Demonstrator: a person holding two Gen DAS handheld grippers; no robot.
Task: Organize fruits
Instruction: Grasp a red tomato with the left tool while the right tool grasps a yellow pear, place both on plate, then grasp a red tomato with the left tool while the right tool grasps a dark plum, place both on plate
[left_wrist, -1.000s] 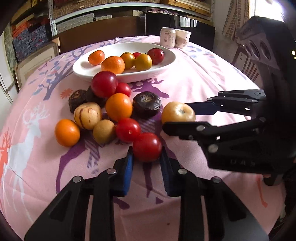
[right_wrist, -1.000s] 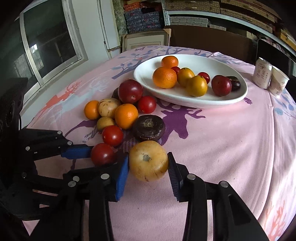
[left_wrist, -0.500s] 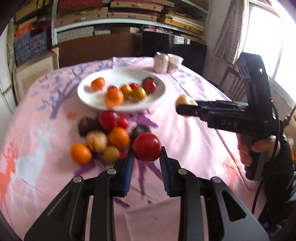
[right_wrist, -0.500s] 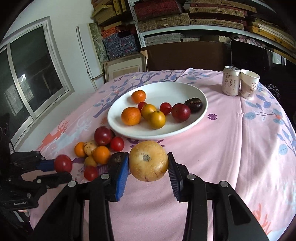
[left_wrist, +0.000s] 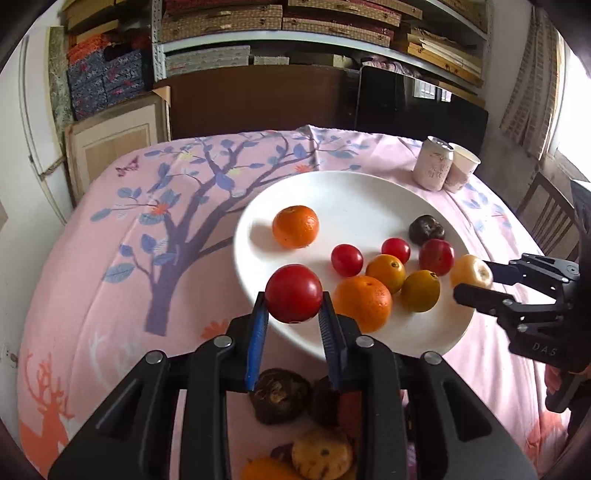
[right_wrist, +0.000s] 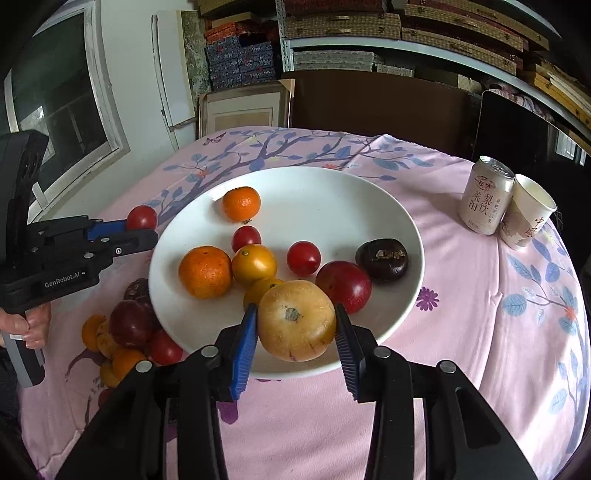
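Observation:
A white oval plate (left_wrist: 354, 199) (right_wrist: 332, 199) on the pink tablecloth holds several fruits: oranges, small tomatoes, a red plum and a dark fruit. My left gripper (left_wrist: 293, 295) is shut on a red tomato (left_wrist: 293, 293) and holds it above the plate's near-left rim; it also shows in the right wrist view (right_wrist: 142, 226). My right gripper (right_wrist: 295, 321) is shut on a yellow pear-like fruit (right_wrist: 296, 319), held over the plate's near edge; it also shows in the left wrist view (left_wrist: 471, 275).
Several loose fruits (right_wrist: 125, 336) (left_wrist: 291, 413) lie on the cloth, on the near left of the plate. A drink can (right_wrist: 485, 195) and a paper cup (right_wrist: 528, 214) stand at the far right. Shelves and boxes are behind the table.
Both grippers lifted their fruits off the cloth and carried them forward, from beside the loose pile to over the plate's near edge.

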